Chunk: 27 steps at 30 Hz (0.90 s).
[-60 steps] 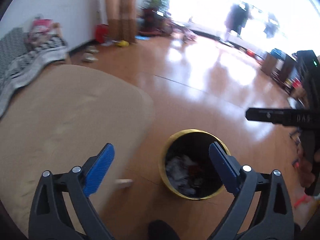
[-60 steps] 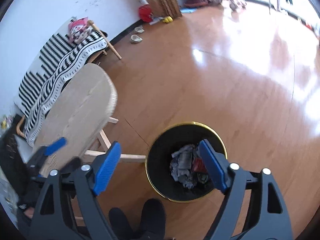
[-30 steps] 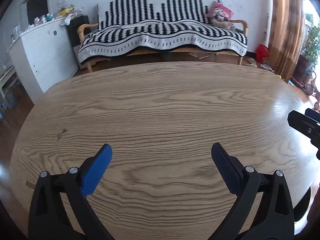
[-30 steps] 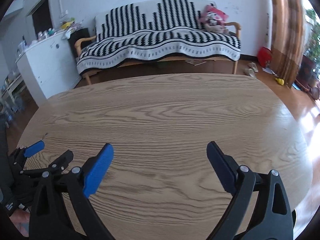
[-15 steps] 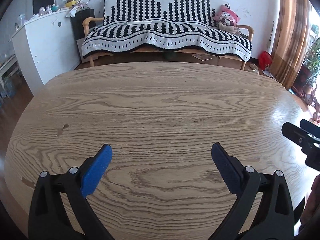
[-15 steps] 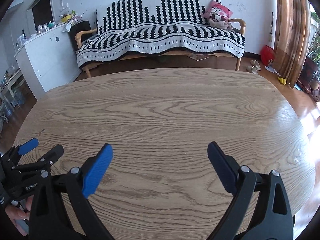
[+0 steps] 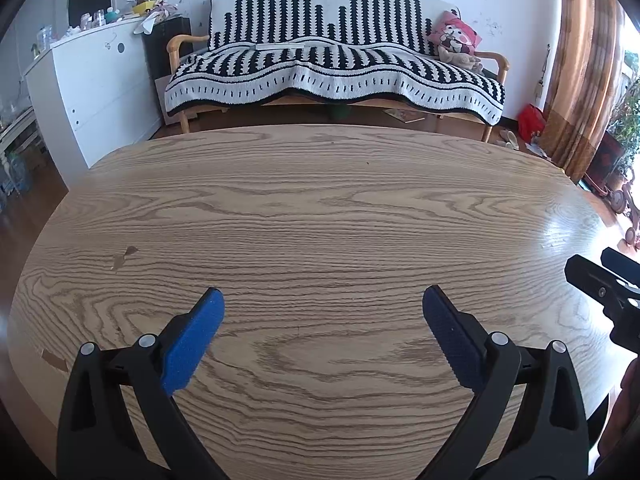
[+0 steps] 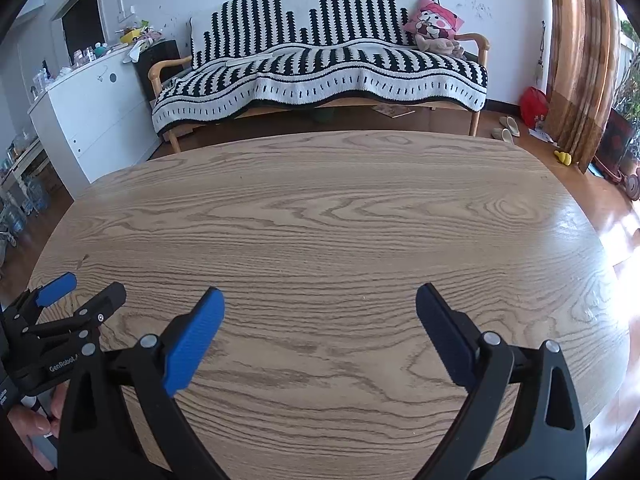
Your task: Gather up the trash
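**Reader:** What are the two claws doing?

**Describer:** The left gripper (image 7: pixel 323 312) hangs above the near part of an oval wooden table (image 7: pixel 320 208), its blue-padded fingers (image 7: pixel 192 340) spread wide with nothing between them. The right gripper (image 8: pixel 320 312) hovers just beside it over the same tabletop, jaws equally wide apart and also empty. Each claw shows at the edge of the other's view.

**Reader:** Where is the trash relative to them?

**Describer:** No trash can be seen. The wood under and ahead of both claws carries only small brown blemishes (image 7: pixel 124 258) to the left, which look like marks in the surface, not litter. No bin appears in either view.

**Reader:** What lies beyond the table?

**Describer:** A wooden-armed sofa under a black-and-white striped blanket (image 7: pixel 336 60), a pink cartoon cushion (image 8: pixel 434 20) at its right end, a cluttered white cabinet (image 7: pixel 96 80) to the left, and slippers (image 8: pixel 506 130) on the floor by a curtain.

**Reader:** How should this step be done well?

**Describer:** Probably by scanning the table edges and the floor slowly, jaws kept wide, and checking whether those blemishes lift before committing to a pinch.
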Available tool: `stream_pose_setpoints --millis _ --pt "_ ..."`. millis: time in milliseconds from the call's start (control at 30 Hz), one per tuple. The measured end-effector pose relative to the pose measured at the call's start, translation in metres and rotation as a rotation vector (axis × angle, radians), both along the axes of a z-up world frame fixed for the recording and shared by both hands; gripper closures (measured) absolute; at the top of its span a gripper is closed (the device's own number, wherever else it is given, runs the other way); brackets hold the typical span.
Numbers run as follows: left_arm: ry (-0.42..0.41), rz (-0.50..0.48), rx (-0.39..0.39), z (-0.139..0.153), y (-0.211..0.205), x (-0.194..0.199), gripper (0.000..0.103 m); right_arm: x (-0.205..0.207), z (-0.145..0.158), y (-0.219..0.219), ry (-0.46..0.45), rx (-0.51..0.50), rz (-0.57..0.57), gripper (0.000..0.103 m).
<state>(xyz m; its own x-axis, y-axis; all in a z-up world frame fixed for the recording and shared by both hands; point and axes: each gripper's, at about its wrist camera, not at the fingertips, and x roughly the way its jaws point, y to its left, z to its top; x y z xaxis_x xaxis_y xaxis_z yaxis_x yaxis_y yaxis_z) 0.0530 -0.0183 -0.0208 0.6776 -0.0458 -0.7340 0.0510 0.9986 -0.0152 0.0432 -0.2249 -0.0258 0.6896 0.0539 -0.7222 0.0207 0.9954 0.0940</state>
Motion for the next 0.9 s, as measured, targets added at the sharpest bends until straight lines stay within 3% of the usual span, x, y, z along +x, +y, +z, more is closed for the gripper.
stream_pose_setpoints --millis 900 --pt "-0.001 -0.005 0.007 0.0009 -0.0063 -0.0073 0.007 -0.0036 -0.0016 -0.0006 -0.006 0.002 -0.010 0.010"
